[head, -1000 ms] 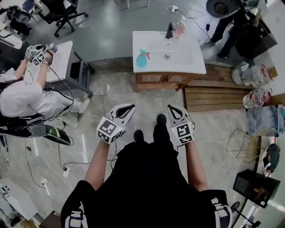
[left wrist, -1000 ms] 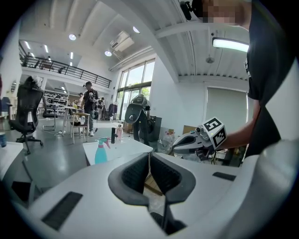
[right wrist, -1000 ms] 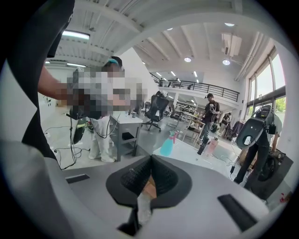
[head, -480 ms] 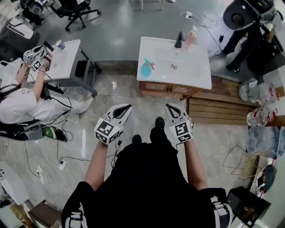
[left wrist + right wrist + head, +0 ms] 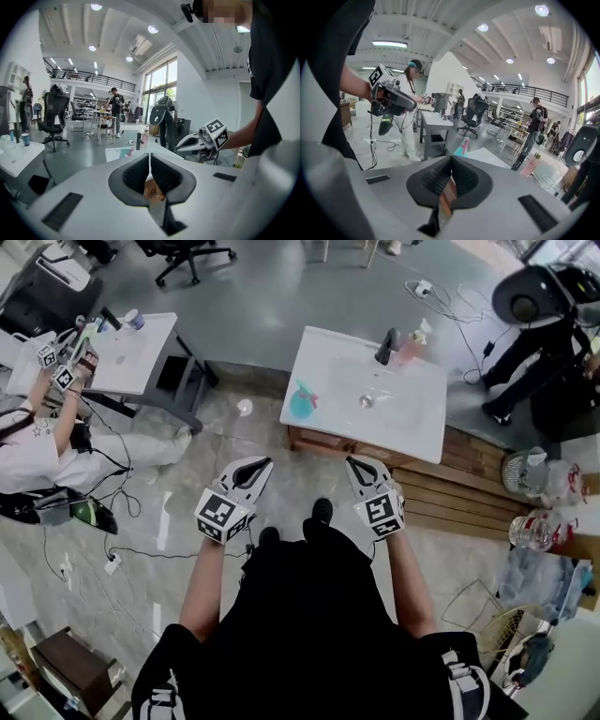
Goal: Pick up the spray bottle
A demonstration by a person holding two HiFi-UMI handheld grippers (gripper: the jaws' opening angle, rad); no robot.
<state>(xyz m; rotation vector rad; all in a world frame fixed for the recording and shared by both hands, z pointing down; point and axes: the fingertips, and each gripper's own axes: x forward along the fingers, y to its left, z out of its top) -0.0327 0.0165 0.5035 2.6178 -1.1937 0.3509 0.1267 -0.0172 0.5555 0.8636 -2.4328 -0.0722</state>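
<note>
A large open workroom has a pale stone-tiled floor (image 5: pixel 305 470) in the lower half of the head view and a grey floor beyond it toward the top. The spray bottle (image 5: pixel 302 401), teal with a pink trigger head, stands on the left end of a white sink counter (image 5: pixel 412 423) just above the middle of the frame, close to the counter's left edge. On the same counter, well apart from the bottle, a dark tap (image 5: pixel 385 346) and a pink bottle (image 5: pixel 411 345) stand at the far edge, behind the basin. The counter sits on a wooden cabinet, and a slatted wooden platform (image 5: pixel 459 498) runs off to its right. Below the counter, at mid-frame, the left gripper (image 5: pixel 263 463) and the right gripper (image 5: pixel 355 463) are held side by side and point up the frame toward the counter, neither near the bottle. Each has its jaws pressed together with nothing between them. In the right gripper view the bottle shows just above the closed jaw tips, far off. At the upper left a seated person in white (image 5: pixel 37 451) works at a white desk (image 5: pixel 131 357), and clear water jugs (image 5: pixel 539 484) stand at the right edge.
</note>
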